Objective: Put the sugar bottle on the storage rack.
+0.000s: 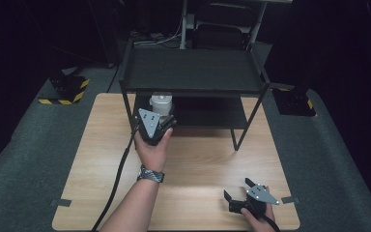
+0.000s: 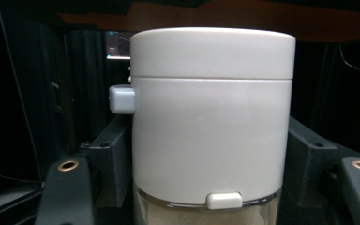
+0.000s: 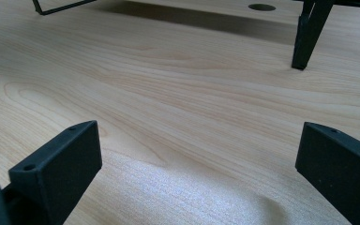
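A white cylindrical jar (image 1: 161, 103) with a white lid, a small side button and a clear lower part (image 2: 211, 117) stands upright at the left front of the black rack's lower shelf. My left gripper (image 1: 161, 120) is shut on it, its black pads (image 2: 115, 157) pressed against both sides of the jar. The hand behind it comes in from the table's middle. Near the table's front right corner my right gripper (image 1: 239, 190) stands open over bare wood (image 3: 197, 159), nothing between its jaws.
A black two-level metal rack (image 1: 193, 72) stands at the back of the wooden table (image 1: 207, 159); one of its legs (image 3: 307, 40) rises ahead of the right gripper. The left gripper's cable (image 1: 117, 179) trails across the table's left front. Grey carpet surrounds the table.
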Demonstrator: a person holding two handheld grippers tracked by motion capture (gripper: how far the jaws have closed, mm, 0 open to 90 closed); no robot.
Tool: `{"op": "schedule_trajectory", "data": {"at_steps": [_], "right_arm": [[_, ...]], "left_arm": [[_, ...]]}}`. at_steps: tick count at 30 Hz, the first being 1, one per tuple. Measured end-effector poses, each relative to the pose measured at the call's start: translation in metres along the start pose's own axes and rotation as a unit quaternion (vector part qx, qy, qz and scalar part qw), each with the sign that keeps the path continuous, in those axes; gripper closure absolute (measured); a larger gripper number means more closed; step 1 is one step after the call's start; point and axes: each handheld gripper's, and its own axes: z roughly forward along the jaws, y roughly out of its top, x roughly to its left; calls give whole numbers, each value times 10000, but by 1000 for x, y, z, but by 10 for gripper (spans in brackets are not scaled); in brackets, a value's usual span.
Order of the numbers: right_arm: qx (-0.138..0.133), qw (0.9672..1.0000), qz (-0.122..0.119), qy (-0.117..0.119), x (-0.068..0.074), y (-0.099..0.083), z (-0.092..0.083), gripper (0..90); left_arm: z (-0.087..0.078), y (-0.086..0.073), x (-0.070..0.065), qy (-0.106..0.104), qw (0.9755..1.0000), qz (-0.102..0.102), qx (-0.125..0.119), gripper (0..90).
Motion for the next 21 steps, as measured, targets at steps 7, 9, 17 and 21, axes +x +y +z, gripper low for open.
{"op": "schedule_trajectory", "data": {"at_steps": [7, 9, 17, 21], "right_arm": [[-12, 10000, 8, 8, 0, 0, 0, 6], [-13, 10000, 9, 11, 0, 0, 0, 5], [-31, 10000, 31, 31, -1, -1, -1, 5], [-40, 10000, 48, 41, -2, -1, -1, 6]], "left_arm": [[13, 1, -3, 71, 10000, 16, -44, 305], [17, 0, -4, 69, 9999, 16, -73, 306], [31, -5, -11, 128, 9999, 6, -95, 305], [35, -9, -13, 138, 9999, 33, -97, 305]]}}
